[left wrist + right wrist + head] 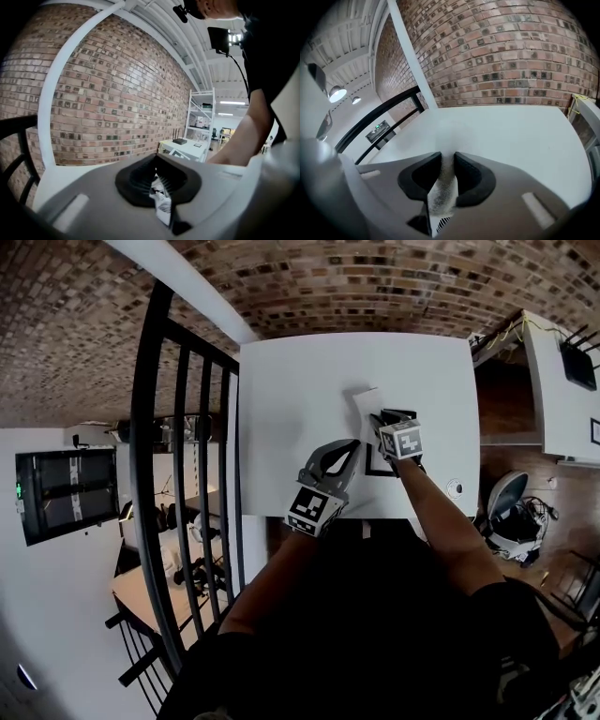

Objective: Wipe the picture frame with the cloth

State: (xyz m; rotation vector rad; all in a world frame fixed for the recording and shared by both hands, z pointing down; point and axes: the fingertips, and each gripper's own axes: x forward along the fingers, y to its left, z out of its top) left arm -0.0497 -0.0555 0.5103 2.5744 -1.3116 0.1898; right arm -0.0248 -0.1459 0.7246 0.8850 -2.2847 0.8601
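Right gripper view: cloth (440,192) between tongs (447,160)

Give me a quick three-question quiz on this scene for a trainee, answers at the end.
1. True or false: the right gripper is shut on the cloth.
2. Multiple choice: beyond the table, the wall is A) tiled, B) brick, C) glass.
3. Short answer: which gripper is shut on the picture frame?
Key: 1 true; 2 B; 3 the left gripper.
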